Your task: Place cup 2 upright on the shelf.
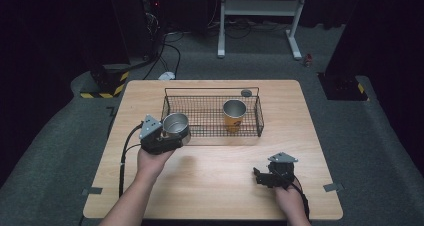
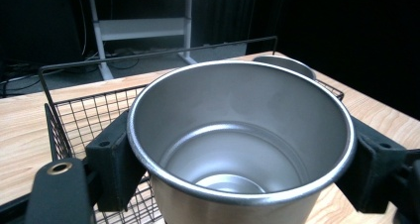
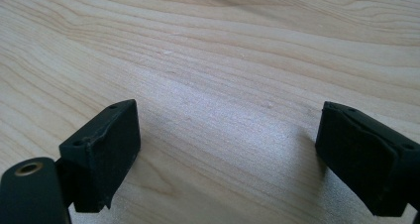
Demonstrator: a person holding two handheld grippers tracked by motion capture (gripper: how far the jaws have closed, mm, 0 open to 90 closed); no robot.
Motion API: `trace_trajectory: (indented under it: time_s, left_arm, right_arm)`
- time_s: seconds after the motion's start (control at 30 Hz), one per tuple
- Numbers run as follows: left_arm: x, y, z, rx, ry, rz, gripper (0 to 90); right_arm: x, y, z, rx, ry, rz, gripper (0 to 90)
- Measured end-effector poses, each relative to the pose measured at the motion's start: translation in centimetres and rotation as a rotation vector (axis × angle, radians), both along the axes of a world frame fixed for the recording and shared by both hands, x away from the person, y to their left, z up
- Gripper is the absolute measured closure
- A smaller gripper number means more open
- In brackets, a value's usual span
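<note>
My left gripper [image 1: 170, 133] is shut on a silver metal cup [image 1: 176, 126], held upright at the front left corner of the black wire basket [image 1: 252, 132]. In the left gripper view the cup [image 2: 237, 135] is empty, with a black pad pressed on each side of it. A second cup with a yellow-orange body [image 1: 234, 115] stands upright inside the basket toward its right. My right gripper [image 1: 261, 177] rests low over the table near the front right, jaws wide apart, with bare wood between its fingers [image 3: 106, 152].
A small grey round lid [image 1: 246, 92] lies on the table [image 1: 210, 186] behind the basket. The basket's wire wall [image 2: 89, 115] stands just beyond the held cup. A white shelf frame [image 1: 260, 16] stands on the floor beyond the table.
</note>
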State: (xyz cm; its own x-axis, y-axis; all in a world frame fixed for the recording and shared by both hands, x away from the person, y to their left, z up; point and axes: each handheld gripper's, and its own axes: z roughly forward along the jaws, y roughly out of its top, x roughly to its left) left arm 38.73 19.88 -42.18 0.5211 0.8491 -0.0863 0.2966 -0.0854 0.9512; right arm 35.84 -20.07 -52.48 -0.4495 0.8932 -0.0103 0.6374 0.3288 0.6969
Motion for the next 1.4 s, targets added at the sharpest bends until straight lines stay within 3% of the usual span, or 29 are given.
trace_trajectory:
  time_s: [0.67, 0.83, 1.4]
  left_arm:
    - [2.6, -0.2, 0.6, -0.013, 0.002, 0.030, 18.8]
    - [3.4, -0.5, 0.9, 0.014, 0.004, 0.033, 18.8]
    - [5.7, -1.4, 1.6, 0.045, -0.001, 0.045, 18.8]
  right_arm:
    - [0.0, 0.0, 0.0, 0.000, -0.001, 0.001, 9.9]
    - [0.0, 0.0, 0.0, -0.001, -0.001, 0.001, 9.9]
    - [0.0, 0.0, 0.0, -0.001, -0.002, 0.001, 9.9]
